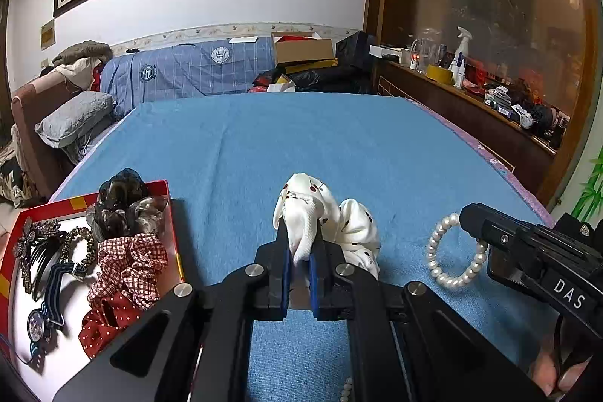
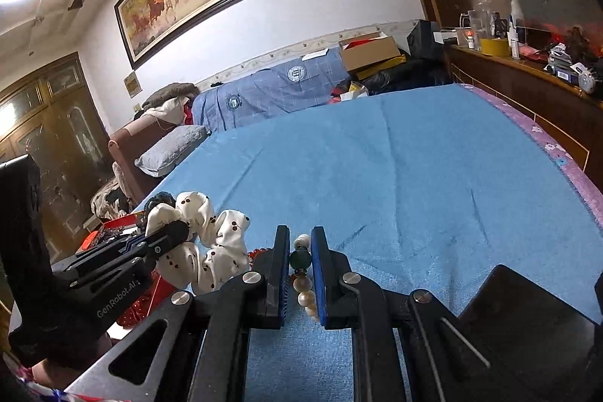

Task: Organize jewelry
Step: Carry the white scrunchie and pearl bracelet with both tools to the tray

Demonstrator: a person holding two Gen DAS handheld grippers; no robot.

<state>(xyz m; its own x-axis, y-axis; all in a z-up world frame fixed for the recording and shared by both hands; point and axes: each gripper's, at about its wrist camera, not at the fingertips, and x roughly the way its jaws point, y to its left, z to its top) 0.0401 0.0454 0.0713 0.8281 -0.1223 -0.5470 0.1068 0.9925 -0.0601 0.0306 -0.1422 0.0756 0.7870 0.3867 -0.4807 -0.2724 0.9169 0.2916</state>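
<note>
My left gripper (image 1: pixel 300 240) is shut on a white cherry-print scrunchie (image 1: pixel 356 232), held up above the blue bedspread (image 1: pixel 339 145). In the right wrist view the same left gripper (image 2: pixel 177 230) pinches that scrunchie (image 2: pixel 222 243) at the left. My right gripper (image 2: pixel 300 247) is shut on a bead bracelet (image 2: pixel 300 260) of pearls with a dark green bead. The left wrist view shows it as a pearl loop (image 1: pixel 448 275) hanging from the right gripper (image 1: pixel 465 218). A red box (image 1: pixel 167 193) with a white inside lies at the left, holding scrunchies, a hair clip, a hair comb and a watch.
A few pearls (image 1: pixel 346 390) peek out under the left gripper's body. The red box's edge (image 2: pixel 120 223) shows behind the scrunchie. A wooden shelf (image 1: pixel 471 93) crowded with bottles runs along the bed's right side. A grey pillow (image 1: pixel 75 117) and a sofa stand at the far left.
</note>
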